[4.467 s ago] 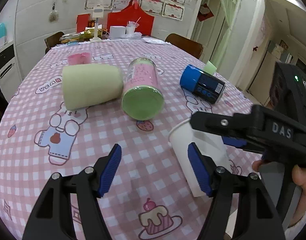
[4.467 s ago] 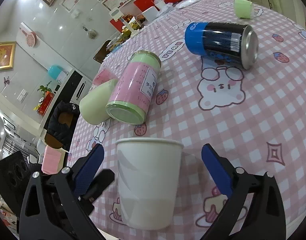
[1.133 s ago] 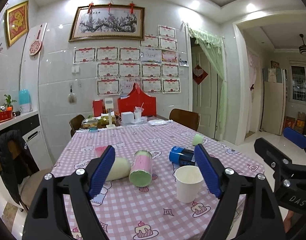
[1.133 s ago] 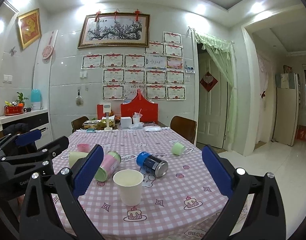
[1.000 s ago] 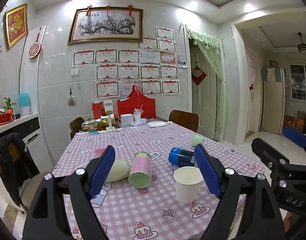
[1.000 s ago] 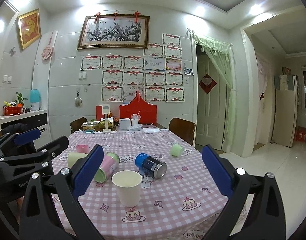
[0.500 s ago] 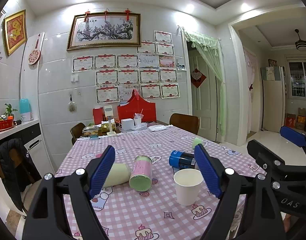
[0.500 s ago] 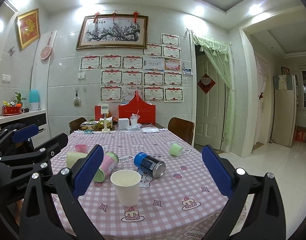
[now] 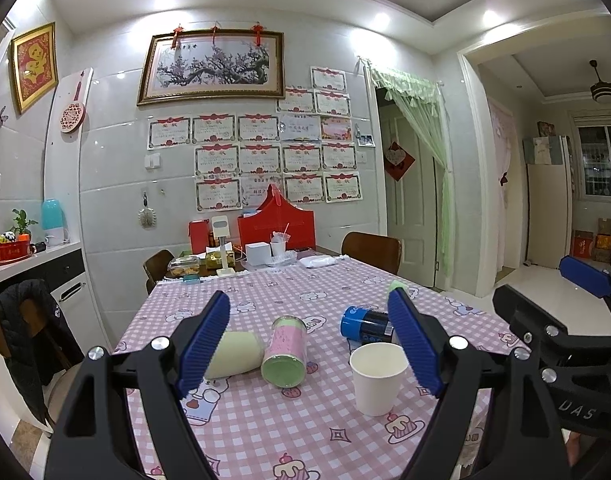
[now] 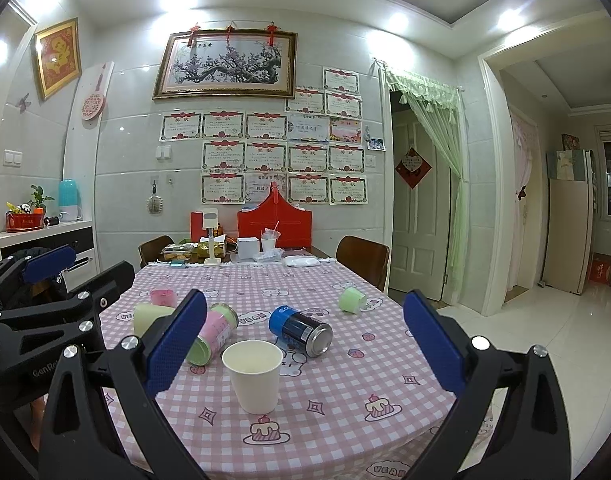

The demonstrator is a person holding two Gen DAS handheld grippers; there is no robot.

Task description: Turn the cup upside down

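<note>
A white paper cup (image 9: pixel 377 378) stands upright, mouth up, near the front edge of the pink checked table (image 9: pixel 289 432); it also shows in the right wrist view (image 10: pixel 254 376). My left gripper (image 9: pixel 311 344) is open and empty, held back from the table and above it. My right gripper (image 10: pixel 305 340) is open and empty, also well back from the cup. Each gripper shows at the edge of the other's view.
Behind the cup lie a pink and green canister (image 10: pixel 211 332), a cream cup (image 10: pixel 149 318) and a blue and black can (image 10: pixel 301 330). A small green cup (image 10: pixel 351 300) and a pink cup (image 10: pixel 163 297) sit farther back. Boxes and chairs (image 10: pixel 361 260) stand at the far end.
Both grippers, earlier close around the cup, have pulled far back and up from the table. In the last second they drift only slightly. The cup stays upright.
</note>
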